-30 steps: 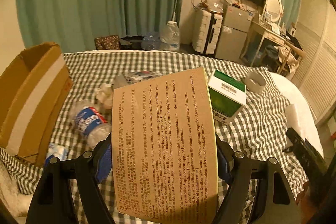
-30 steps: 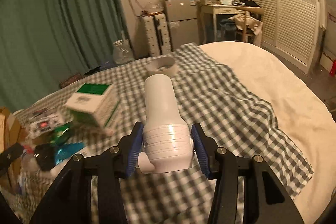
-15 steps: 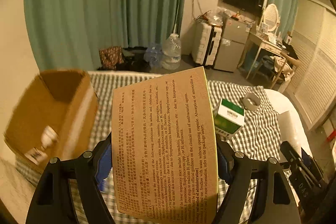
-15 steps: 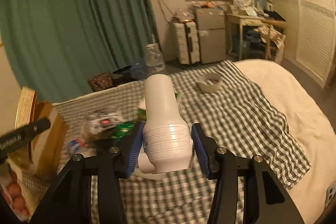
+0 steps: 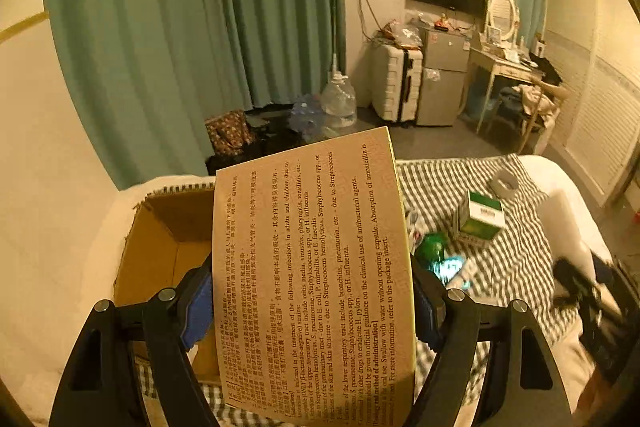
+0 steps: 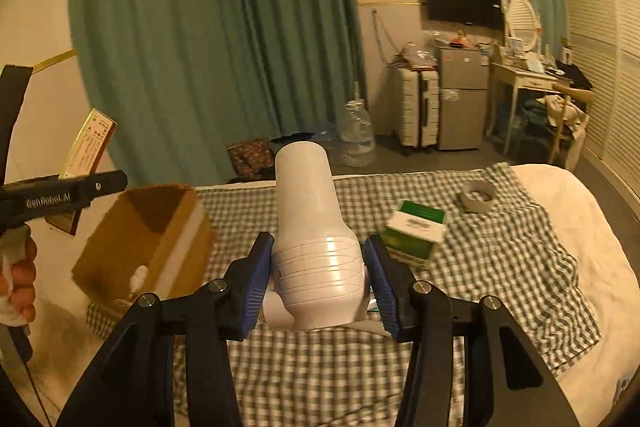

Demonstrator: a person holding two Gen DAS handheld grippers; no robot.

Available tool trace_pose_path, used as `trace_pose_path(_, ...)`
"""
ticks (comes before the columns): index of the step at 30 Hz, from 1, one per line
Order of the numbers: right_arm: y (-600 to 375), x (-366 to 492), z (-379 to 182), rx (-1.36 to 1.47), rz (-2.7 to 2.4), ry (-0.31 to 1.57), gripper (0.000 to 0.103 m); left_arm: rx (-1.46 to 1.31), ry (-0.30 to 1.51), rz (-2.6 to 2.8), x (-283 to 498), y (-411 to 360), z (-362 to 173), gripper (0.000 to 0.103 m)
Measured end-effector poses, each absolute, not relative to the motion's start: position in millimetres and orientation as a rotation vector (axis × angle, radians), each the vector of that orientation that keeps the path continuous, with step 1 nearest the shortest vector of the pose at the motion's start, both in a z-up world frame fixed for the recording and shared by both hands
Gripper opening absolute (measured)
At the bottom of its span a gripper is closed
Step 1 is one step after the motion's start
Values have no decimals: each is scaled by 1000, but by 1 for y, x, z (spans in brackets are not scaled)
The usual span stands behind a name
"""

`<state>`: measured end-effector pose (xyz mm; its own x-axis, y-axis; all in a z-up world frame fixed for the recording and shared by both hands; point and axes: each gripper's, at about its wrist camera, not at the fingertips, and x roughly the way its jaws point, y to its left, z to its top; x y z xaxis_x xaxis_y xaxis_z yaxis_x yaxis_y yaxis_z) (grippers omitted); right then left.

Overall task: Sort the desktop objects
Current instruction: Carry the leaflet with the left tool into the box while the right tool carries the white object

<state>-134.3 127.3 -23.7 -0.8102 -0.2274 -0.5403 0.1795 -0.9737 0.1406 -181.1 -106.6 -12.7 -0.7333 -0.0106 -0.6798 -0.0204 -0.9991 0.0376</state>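
My left gripper (image 5: 312,299) is shut on a flat tan medicine box (image 5: 312,267) with printed text, held in the air above the open cardboard box (image 5: 160,247). My right gripper (image 6: 318,275) is shut on a white plastic bottle (image 6: 310,227), held above the checked cloth (image 6: 500,267). In the right wrist view the left gripper (image 6: 60,195) and the medicine box (image 6: 86,143) show at the far left, above and left of the cardboard box (image 6: 148,235).
A green-and-white carton (image 6: 416,231), a tape roll (image 6: 478,195) and green and blue wrappers (image 5: 436,255) lie on the checked cloth on the bed. Curtain, suitcase, fridge and dressing table stand behind. The bed's white cover (image 6: 580,227) lies to the right.
Both grippers have risen and swung left toward the cardboard box, each holding its object. The cardboard box now sits below the left gripper.
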Motion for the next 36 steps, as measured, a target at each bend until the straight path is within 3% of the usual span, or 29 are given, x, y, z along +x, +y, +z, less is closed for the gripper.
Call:
trace_pose_path(11,31,-142,-21,845,-2770,43,47,-1076,-99,2905,-168,-194,-66,80)
trace_pose_path(20,-66,-163,-35,872,-2631,83,47,-989,-240,2974,-176,-263,-79,80)
trace_pose_path(29,-129,-185,-58,899,-2537,128,47,-1086,-361,2999,-192,-307,-105,80)
trace_pose_path(36,-145,-200,-83,961,-2500,126,47,-1193,-343,2977,-202,-316,-130,80)
